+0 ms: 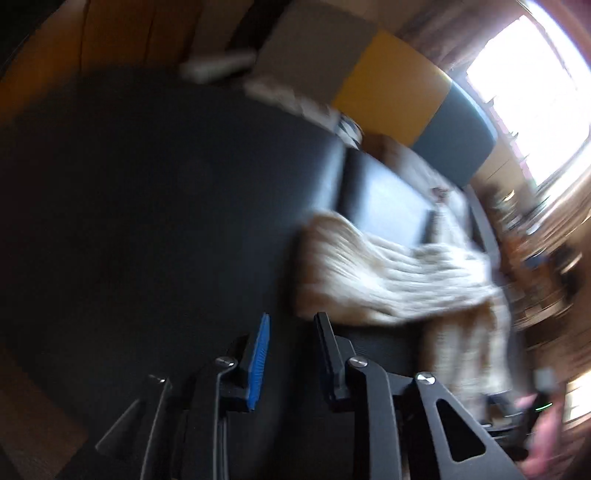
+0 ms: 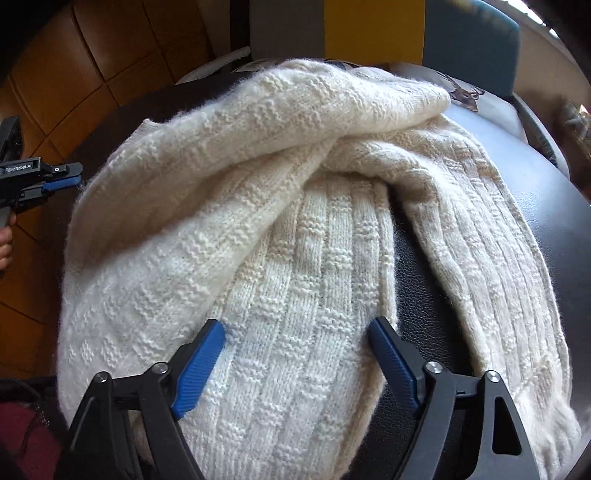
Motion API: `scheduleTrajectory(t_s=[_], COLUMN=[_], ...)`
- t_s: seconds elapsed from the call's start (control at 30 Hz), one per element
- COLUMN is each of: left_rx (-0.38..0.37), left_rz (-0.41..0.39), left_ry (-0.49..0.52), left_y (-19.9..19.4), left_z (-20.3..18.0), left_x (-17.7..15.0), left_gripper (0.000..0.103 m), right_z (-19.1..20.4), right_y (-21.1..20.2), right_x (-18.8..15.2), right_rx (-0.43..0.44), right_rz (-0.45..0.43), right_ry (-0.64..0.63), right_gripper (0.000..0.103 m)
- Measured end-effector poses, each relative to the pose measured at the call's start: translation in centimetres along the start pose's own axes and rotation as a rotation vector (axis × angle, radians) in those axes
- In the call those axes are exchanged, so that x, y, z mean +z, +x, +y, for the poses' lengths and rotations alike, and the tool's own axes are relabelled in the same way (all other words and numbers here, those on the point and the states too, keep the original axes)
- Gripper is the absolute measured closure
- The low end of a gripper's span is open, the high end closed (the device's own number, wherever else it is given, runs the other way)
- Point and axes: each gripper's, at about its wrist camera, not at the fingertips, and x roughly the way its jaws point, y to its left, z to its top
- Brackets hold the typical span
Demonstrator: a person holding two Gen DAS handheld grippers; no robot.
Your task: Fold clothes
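Note:
A cream knitted sweater (image 2: 280,206) lies bunched on a dark leather surface (image 2: 554,206), folded over itself. My right gripper (image 2: 297,328) is open just above its ribbed lower part, with nothing between the fingers. In the blurred left wrist view the sweater (image 1: 391,273) lies ahead and to the right on the dark surface (image 1: 147,203). My left gripper (image 1: 291,321) is open and empty, its tips short of the sweater's near edge. It also shows at the far left of the right wrist view (image 2: 62,182), beside the sweater's left edge.
Grey, yellow and teal cushions (image 2: 373,26) stand behind the surface. A printed cushion (image 2: 469,94) lies at the back right. An orange-brown tiled floor (image 2: 55,92) is on the left. A bright window (image 1: 532,103) is at the right of the left wrist view.

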Motion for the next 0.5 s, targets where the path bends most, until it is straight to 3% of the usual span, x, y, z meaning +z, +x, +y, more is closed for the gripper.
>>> scheduleTrajectory(t_s=[0.07, 0.27, 0.37, 0.5], left_rx=[0.038, -0.004, -0.016, -0.085], left_rz=[-0.040, 0.007, 0.021, -0.015], left_ry=[0.159, 0.405, 0.454, 0.316], left_y=[-0.2, 3.4, 4.5, 4.1], left_z=[-1.5, -3.7, -4.1, -2.0], left_x=[-0.2, -1.3, -1.1, 0.7], left_gripper=[0.073, 0.071, 0.071, 0.071], right_z=[0.6, 0.9, 0.9, 1.0], right_y=[0.3, 0.2, 0.0, -0.2], right_x=[-0.1, -0.7, -1.2, -1.8], right_rx=[-0.006, -0.010, -0.012, -0.018], right_rz=[0.000, 0.000, -0.005, -0.006], right_ry=[-0.007, 0.005, 0.006, 0.011], right_gripper=[0.001, 0.000, 0.000, 0.000])
